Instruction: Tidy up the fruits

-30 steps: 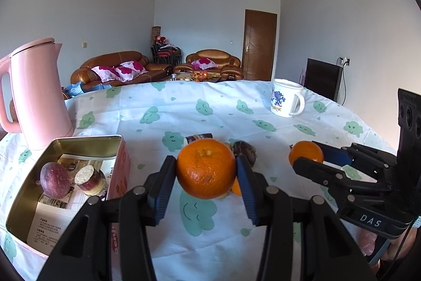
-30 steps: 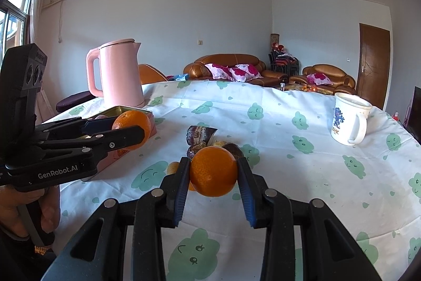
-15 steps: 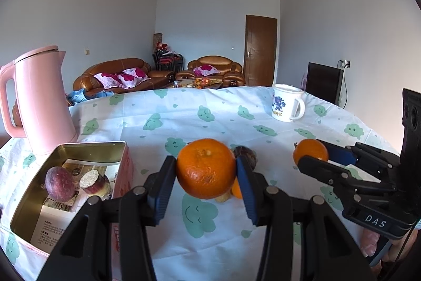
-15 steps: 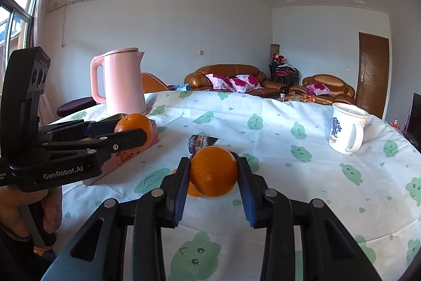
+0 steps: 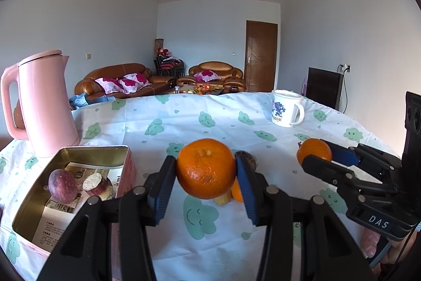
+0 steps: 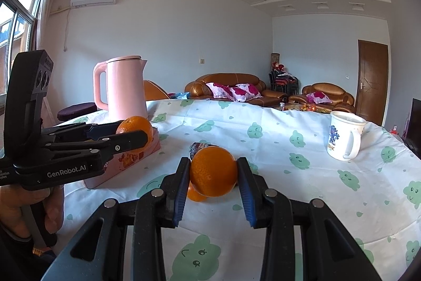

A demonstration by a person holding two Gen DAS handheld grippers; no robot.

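Right now each of my hands pinches a fruit above the table (image 5: 184, 107). My left gripper (image 5: 206, 171) has its blue pads pressed on either side of a large orange (image 5: 206, 168), which sits right between the fingertips. My right gripper (image 6: 213, 171) clamps a second orange (image 6: 213, 171) the same way, held clear of the cloth.

To the left of my left fingers, just beside them, stands an open tin box (image 5: 34, 198). It holds two things on a printed paper sheet: a round purple fruit (image 5: 63, 185) and, touching it on the right, a cut purple-skinned piece (image 5: 96, 185) with its pale face up. Beyond the box stands one pink kettle (image 5: 46, 104).

Just past my left fingertips, partly hidden behind the held orange, lies a small cluster on the cloth: another orange fruit (image 5: 236, 192), a yellowish piece (image 5: 223, 199) and a dark item (image 5: 248, 159) I cannot identify. That makes three orange fruits that I can count.

Farther off to the right stands one white mug (image 5: 285, 109).
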